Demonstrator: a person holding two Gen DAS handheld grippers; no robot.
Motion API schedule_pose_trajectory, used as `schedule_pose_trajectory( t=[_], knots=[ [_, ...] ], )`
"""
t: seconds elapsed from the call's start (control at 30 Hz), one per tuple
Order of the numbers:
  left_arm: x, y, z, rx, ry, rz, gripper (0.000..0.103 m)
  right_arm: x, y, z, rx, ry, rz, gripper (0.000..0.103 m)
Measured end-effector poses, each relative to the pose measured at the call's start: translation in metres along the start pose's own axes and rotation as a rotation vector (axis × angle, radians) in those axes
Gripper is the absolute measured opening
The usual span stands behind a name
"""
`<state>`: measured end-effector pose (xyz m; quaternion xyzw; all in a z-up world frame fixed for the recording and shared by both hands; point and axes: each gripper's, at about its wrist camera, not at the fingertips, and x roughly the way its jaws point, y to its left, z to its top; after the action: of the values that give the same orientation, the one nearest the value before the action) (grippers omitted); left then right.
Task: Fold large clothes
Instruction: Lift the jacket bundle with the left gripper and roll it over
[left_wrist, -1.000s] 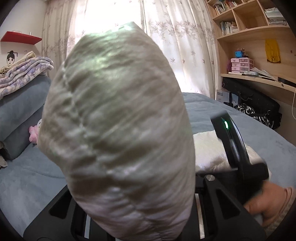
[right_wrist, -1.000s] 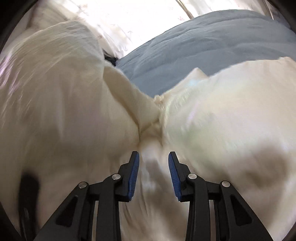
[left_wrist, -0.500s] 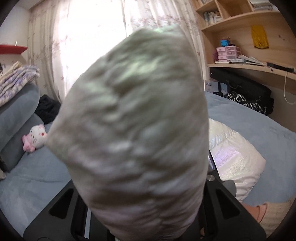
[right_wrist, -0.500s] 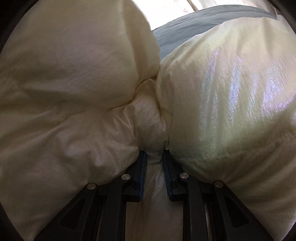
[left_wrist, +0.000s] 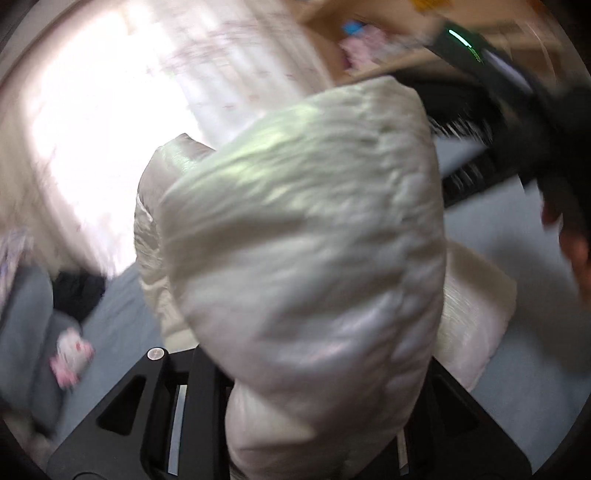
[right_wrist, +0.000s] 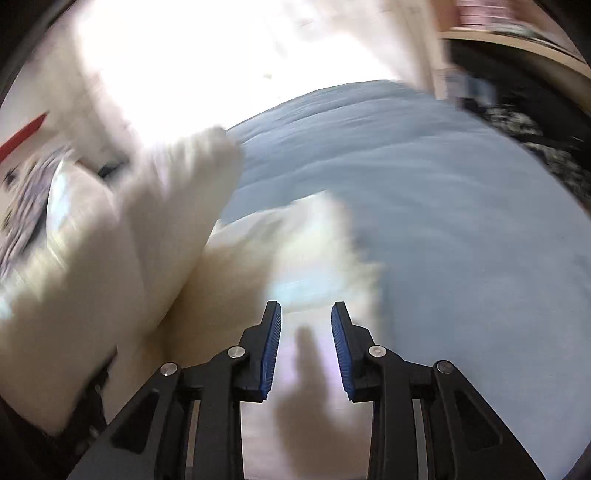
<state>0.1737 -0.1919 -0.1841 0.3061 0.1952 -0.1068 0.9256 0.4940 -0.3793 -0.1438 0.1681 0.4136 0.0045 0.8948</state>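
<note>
A white puffer jacket (left_wrist: 303, 236) bulges out of my left gripper (left_wrist: 295, 365), which is shut on it; the padding hides both fingertips. In the right wrist view, part of the jacket (right_wrist: 166, 229) hangs raised at the left and another part (right_wrist: 314, 258) lies on the blue-grey bed (right_wrist: 461, 221). My right gripper (right_wrist: 306, 314) hovers above that flat part. Its jaws are opening, with nothing between the blue pads (right_wrist: 271, 343). The right tool's black housing (left_wrist: 517, 110) with a green light shows at the left wrist view's upper right, a hand (left_wrist: 576, 251) below it.
A bright curtained window (left_wrist: 110, 110) stands behind the bed. Wooden shelves (left_wrist: 369, 55) and a black bag (right_wrist: 535, 122) line the right side. A small plush toy (left_wrist: 72, 354) and stacked blankets (right_wrist: 22, 206) lie at the left.
My right gripper let go of the pinched jacket fold and pulled away, jaws now apart. My left gripper rolled and swung sideways, still carrying the jacket bulk.
</note>
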Motion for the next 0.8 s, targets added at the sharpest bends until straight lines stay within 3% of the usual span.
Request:
schedule_pose_trajectory(
  t=[0.1, 0.17, 0.33, 0.43, 0.6, 0.67, 0.8],
  knots=[
    [0.008, -0.055, -0.012, 0.174, -0.004, 0.007, 0.022, 0.019, -0.032, -0.003, 0.066, 0.054, -0.095, 0.029],
    [0.009, -0.088, -0.028, 0.283, -0.028, 0.041, 0.024, 0.026, -0.047, -0.004, 0.092, 0.085, -0.103, 0.029],
    [0.009, -0.112, -0.048, 0.341, -0.05, 0.059, 0.028, 0.049, -0.064, -0.03, 0.152, 0.125, -0.088, 0.029],
    [0.004, -0.112, -0.05, 0.357, -0.06, 0.04, 0.037, 0.05, -0.068, -0.029, 0.165, 0.13, -0.069, 0.029],
    [-0.018, -0.097, -0.057, 0.362, -0.074, -0.101, 0.071, 0.015, -0.103, -0.067, 0.131, 0.094, -0.054, 0.039],
    [-0.024, -0.083, -0.056, 0.331, -0.058, -0.19, 0.077, -0.001, -0.099, -0.065, 0.118, 0.075, -0.046, 0.042],
    [-0.043, -0.056, -0.054, 0.219, -0.02, -0.36, 0.079, -0.035, -0.089, -0.05, 0.097, 0.027, -0.025, 0.059]
  ],
)
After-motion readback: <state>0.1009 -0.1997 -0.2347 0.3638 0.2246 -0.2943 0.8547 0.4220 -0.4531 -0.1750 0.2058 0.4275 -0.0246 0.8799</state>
